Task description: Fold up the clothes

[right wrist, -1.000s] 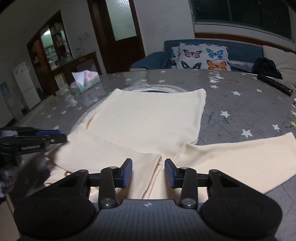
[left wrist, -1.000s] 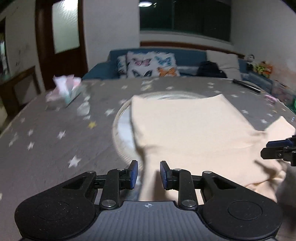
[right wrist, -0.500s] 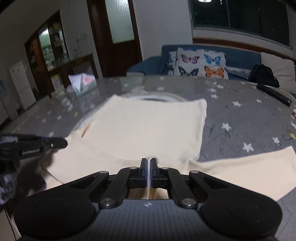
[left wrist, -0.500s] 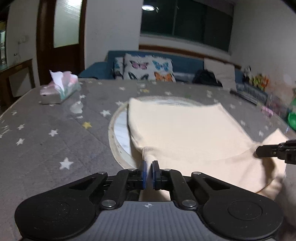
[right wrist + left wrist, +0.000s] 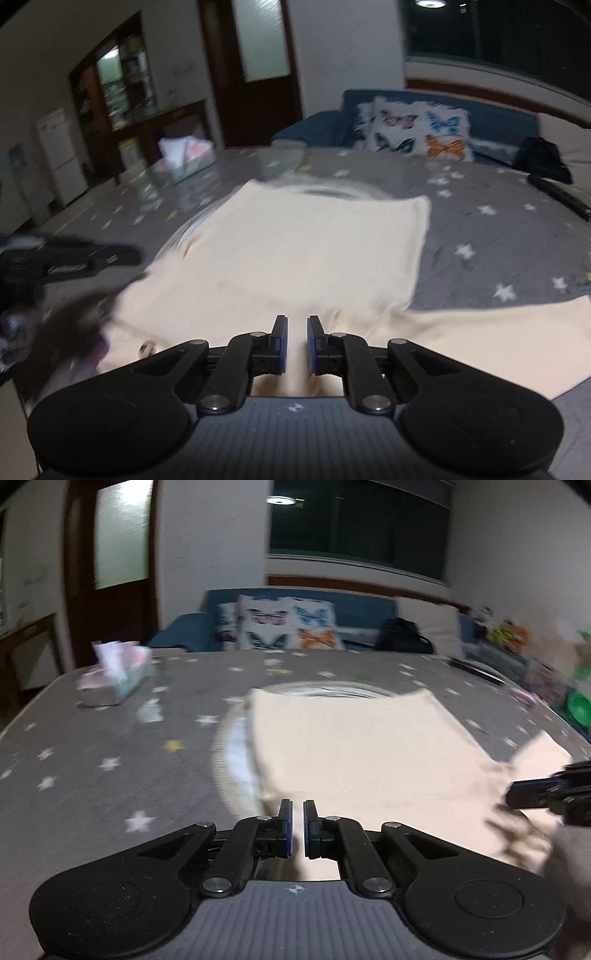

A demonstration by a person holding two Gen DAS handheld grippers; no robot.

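Observation:
A cream garment (image 5: pixel 369 746) lies spread flat on the grey star-patterned table (image 5: pixel 92 794), partly over a round glass turntable (image 5: pixel 232 760). My left gripper (image 5: pixel 298 823) is shut on the garment's near left edge, with cloth in the thin gap between its pads. My right gripper (image 5: pixel 297 343) holds the near edge of the garment (image 5: pixel 314 251) further right. Its jaws are opening a little, with cloth still between the pads. One sleeve (image 5: pixel 498 332) stretches out to the right. Each gripper shows at the edge of the other's view, blurred.
A tissue box (image 5: pixel 114 679) stands at the table's far left. A dark remote (image 5: pixel 557 195) lies at the far right edge. Beyond the table is a blue sofa with butterfly cushions (image 5: pixel 288 624). A green object (image 5: pixel 578 705) sits at the right rim.
Both grippers went from open to pinched on the garment's near edge. Since half a second ago the right gripper's gap has widened slightly. The views are now blurred.

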